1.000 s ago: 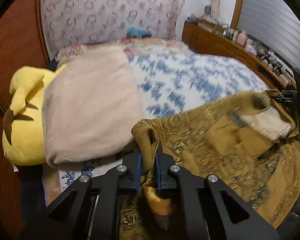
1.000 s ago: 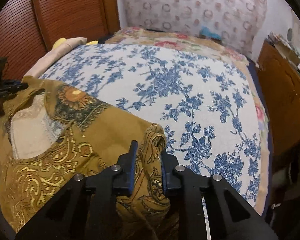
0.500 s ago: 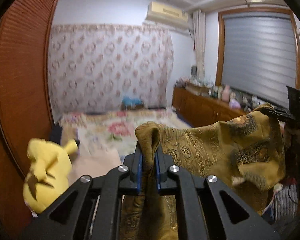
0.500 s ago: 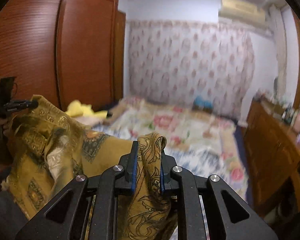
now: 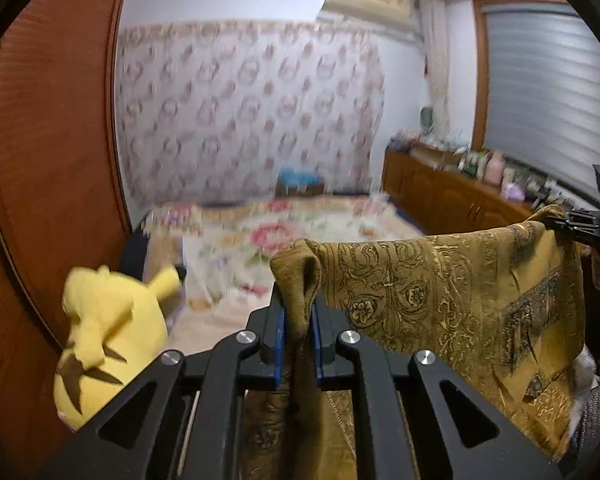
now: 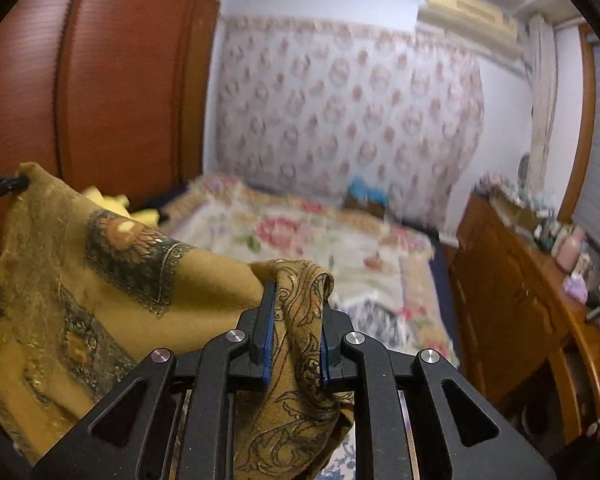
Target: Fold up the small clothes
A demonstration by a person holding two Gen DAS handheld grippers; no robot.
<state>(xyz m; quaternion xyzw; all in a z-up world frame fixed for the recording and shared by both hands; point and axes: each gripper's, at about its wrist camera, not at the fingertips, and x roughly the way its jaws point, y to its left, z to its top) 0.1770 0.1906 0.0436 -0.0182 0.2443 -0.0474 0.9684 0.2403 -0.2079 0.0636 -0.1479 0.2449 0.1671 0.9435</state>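
Both grippers have risen off the bed, left gripper (image 5: 298, 334) and right gripper (image 6: 294, 334) each clamping the hanging mustard garment (image 5: 452, 300).

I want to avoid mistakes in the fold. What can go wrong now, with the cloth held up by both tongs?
1. Each tongs, left and right, pinches only a bunched corner of the gold garment, so a corner may slip out.
2. The garment sags between them, so it may land creased on the bed.
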